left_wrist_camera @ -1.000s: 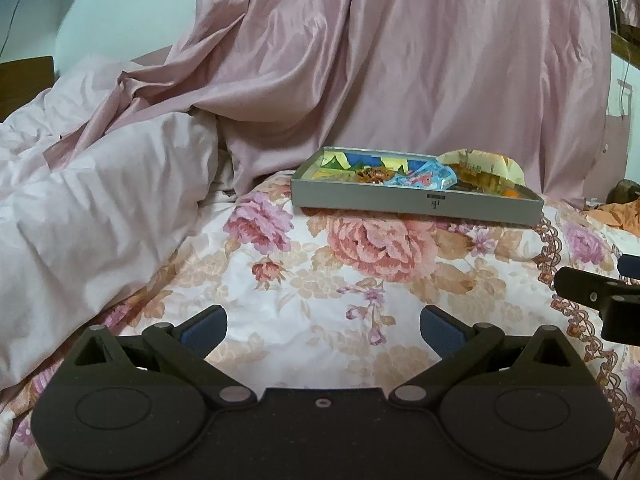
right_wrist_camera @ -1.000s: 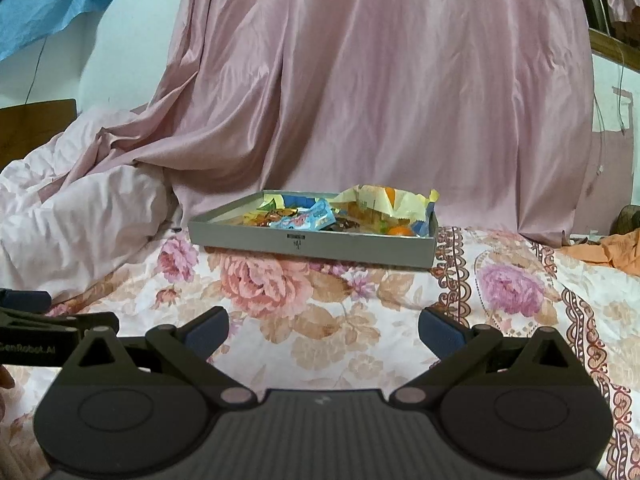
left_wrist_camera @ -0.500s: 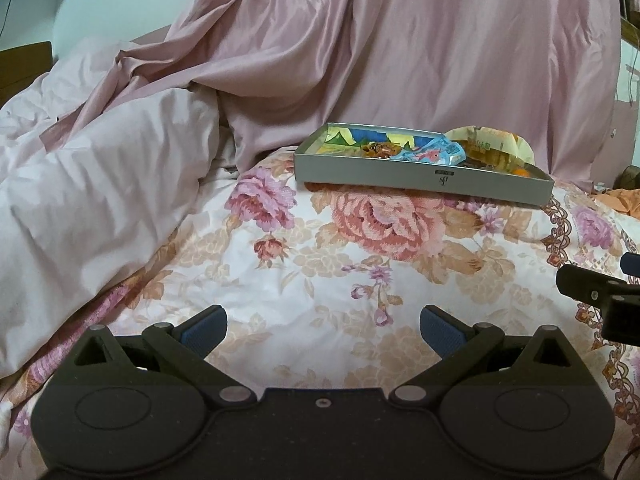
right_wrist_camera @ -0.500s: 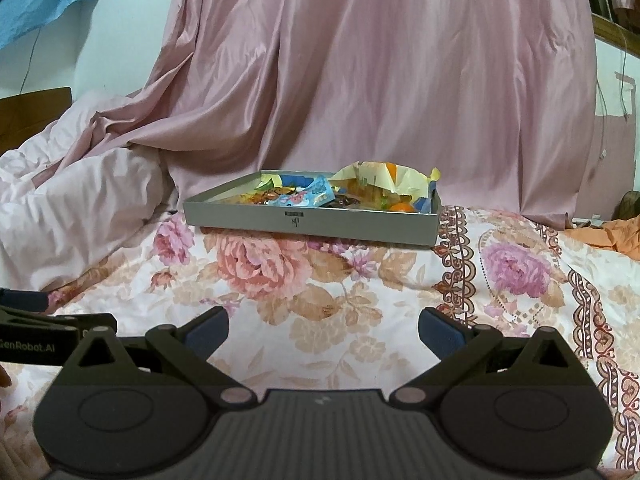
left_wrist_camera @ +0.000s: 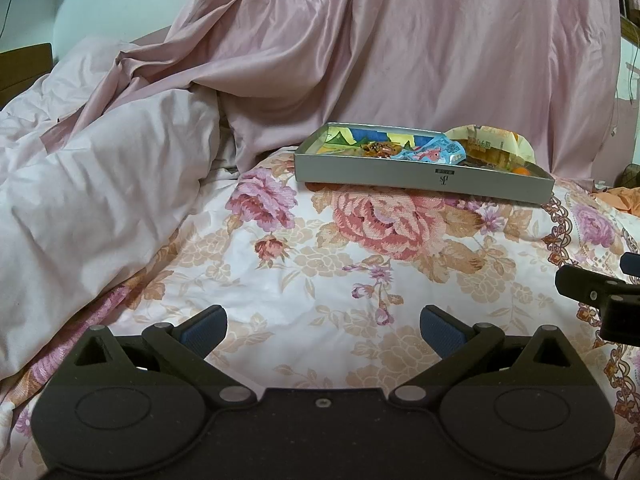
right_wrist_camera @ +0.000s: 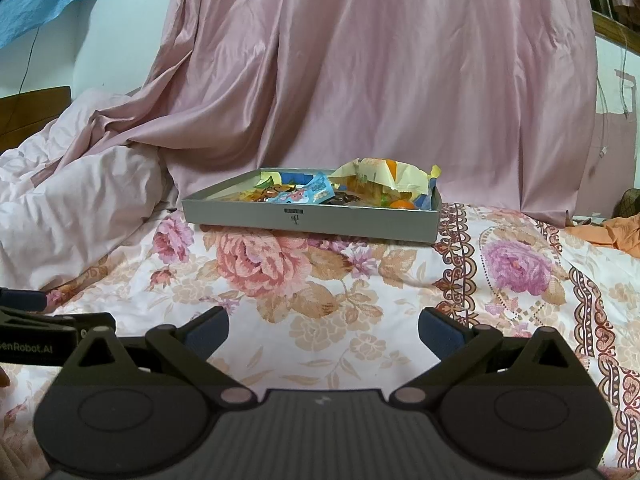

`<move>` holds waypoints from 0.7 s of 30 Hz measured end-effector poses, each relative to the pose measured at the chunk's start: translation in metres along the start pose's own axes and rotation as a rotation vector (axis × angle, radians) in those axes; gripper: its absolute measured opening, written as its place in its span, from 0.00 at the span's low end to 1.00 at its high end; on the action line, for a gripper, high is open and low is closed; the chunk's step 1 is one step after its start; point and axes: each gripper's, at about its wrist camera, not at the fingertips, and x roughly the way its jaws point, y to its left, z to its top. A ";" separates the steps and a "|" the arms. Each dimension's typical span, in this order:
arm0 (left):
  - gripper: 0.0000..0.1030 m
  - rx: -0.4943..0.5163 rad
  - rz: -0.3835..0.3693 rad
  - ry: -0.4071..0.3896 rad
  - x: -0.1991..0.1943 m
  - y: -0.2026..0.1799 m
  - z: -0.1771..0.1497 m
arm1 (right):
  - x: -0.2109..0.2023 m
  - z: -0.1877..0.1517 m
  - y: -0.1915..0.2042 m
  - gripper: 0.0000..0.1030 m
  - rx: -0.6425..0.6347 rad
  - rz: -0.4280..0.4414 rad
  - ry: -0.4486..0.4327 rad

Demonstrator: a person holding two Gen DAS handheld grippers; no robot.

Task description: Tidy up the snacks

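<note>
Left wrist view: the left gripper [left_wrist_camera: 323,330] is hovering low over the floral bedspread [left_wrist_camera: 320,264], fingers spread wide and gripping nothing. The grey tray [left_wrist_camera: 424,174] of snacks [left_wrist_camera: 426,151] is sitting well beyond them, upper right of centre.

Right wrist view: the right gripper [right_wrist_camera: 323,330] is also gaping wide and empty, tray [right_wrist_camera: 312,218] sitting straight ahead, mid-frame. "enRobot.AI" is showing on the left gripper [right_wrist_camera: 36,338] at the left edge.

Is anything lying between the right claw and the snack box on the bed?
Nothing visible. From the right claw, which is open, to the grey snack box there is only bare floral bedspread. The rumpled pink duvet lies off to the left.
</note>
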 end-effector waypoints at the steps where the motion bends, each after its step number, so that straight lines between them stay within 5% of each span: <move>1: 0.99 0.000 0.000 0.000 0.000 0.000 0.000 | 0.000 0.000 0.000 1.00 0.000 0.000 0.001; 21: 0.99 0.002 0.002 0.001 0.000 0.000 0.000 | 0.002 -0.002 0.002 1.00 -0.003 0.002 0.009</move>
